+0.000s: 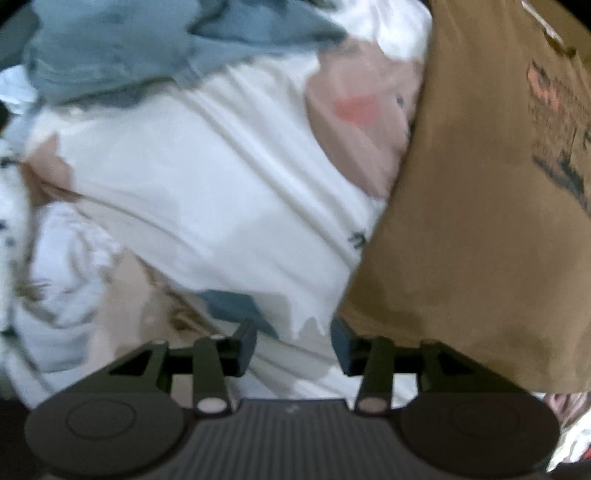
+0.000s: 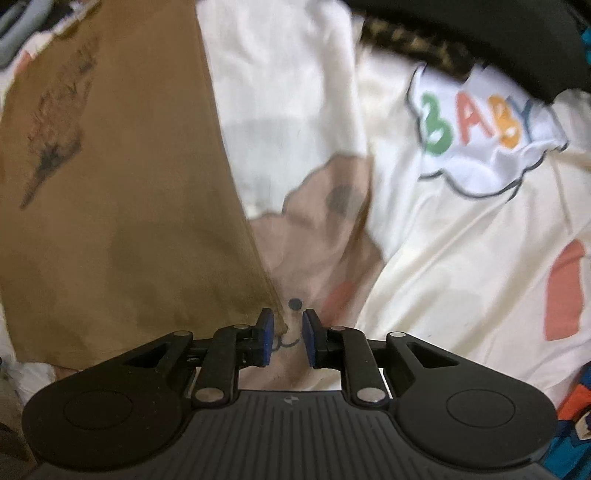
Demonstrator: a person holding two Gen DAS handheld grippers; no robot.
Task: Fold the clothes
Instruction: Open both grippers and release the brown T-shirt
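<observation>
A brown garment point(image 1: 472, 206) with a dark print lies at the right of the left wrist view and at the left of the right wrist view point(image 2: 110, 192). My left gripper point(image 1: 293, 341) is open over white cloth point(image 1: 207, 192), with the brown garment's edge by its right finger. My right gripper point(image 2: 287, 338) is partly open; the brown garment's lower corner lies right at its left pad point(image 2: 265, 332), not clamped. Both views are blurred.
A cream bedsheet point(image 2: 461, 258) with a bear print and a "BABY" cloud patch point(image 2: 480, 129) lies under everything. A grey-blue garment point(image 1: 147, 48) is heaped at the far left. A dark curved object point(image 2: 480, 33) is at the upper right.
</observation>
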